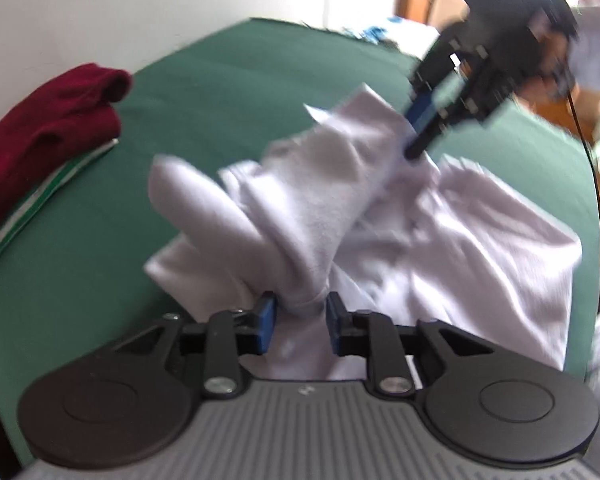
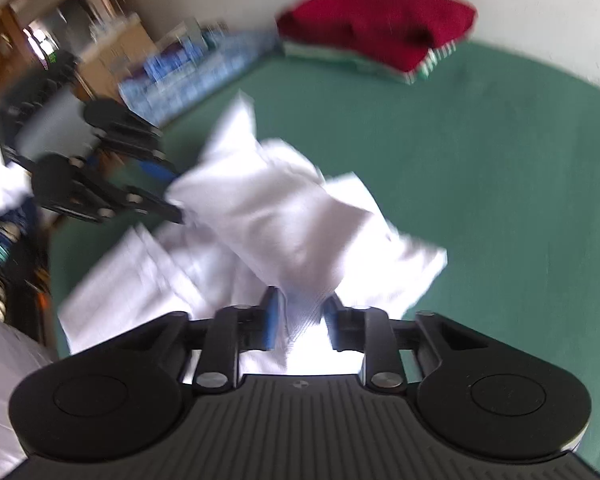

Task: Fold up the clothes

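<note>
A white garment (image 1: 440, 240) lies crumpled on the green cover (image 1: 240, 80), with one edge lifted and stretched between both grippers. My left gripper (image 1: 302, 316) is shut on a bunched fold of it at the bottom of the left wrist view. My right gripper (image 1: 414, 148) pinches the far raised corner, tilted down from the upper right. In the right wrist view the white garment (image 2: 268, 216) rises from the green cover (image 2: 480, 160) into my right gripper (image 2: 302, 316), whose blue pads clamp the cloth. My left gripper (image 2: 176, 200) holds the opposite end at the left.
A folded dark red garment (image 1: 40, 132) rests on a green-and-white striped one (image 1: 40, 196) by the wall; the same red garment (image 2: 376, 28) is at the top of the right wrist view. Blue patterned items (image 2: 188, 68) and wooden furniture (image 2: 112, 52) stand beyond the cover's edge.
</note>
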Motion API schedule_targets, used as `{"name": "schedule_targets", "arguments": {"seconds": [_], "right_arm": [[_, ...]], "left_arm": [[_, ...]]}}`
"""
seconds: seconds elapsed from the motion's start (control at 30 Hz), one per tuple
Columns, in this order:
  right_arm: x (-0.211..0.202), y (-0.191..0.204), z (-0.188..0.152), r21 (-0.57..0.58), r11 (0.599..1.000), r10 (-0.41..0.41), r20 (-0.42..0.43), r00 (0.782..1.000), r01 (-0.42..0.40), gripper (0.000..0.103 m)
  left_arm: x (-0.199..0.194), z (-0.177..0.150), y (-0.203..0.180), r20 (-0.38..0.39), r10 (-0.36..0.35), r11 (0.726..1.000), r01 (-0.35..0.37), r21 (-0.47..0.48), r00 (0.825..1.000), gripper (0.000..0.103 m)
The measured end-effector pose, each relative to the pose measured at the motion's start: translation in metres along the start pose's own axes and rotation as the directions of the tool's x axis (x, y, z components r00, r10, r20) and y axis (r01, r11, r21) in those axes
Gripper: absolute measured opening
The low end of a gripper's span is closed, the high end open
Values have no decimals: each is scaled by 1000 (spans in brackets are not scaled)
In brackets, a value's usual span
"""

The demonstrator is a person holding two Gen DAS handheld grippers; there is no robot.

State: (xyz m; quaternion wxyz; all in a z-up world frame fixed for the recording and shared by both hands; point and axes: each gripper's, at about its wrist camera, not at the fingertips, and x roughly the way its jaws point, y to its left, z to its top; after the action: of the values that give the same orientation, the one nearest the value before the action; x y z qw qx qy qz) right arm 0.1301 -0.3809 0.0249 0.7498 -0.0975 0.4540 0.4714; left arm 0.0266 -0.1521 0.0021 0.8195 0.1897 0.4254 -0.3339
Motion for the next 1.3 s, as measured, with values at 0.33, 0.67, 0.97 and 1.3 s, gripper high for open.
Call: {"name": "schedule_targets", "arguments": {"seconds": [0.33, 0.67, 0.97, 1.3], "right_arm": [[-25, -11, -19, 363, 932, -84, 273, 958, -21, 57], [-15, -7, -30, 386, 920, -17, 233, 972, -76, 11], [-16, 13, -48, 302, 953, -62, 236, 970, -13, 45], [8, 25, -47, 271, 962, -84, 228, 970, 19, 5]], "left_arm": [[-14, 15, 7, 137, 51, 979, -23, -201, 989, 64], [-17, 0, -12, 110, -10, 967, 38, -253, 994, 6], [-4, -13, -21, 36, 6, 973, 3, -231, 999, 7], [24, 14, -11, -6, 21, 985, -22, -170, 1000, 30]]}}
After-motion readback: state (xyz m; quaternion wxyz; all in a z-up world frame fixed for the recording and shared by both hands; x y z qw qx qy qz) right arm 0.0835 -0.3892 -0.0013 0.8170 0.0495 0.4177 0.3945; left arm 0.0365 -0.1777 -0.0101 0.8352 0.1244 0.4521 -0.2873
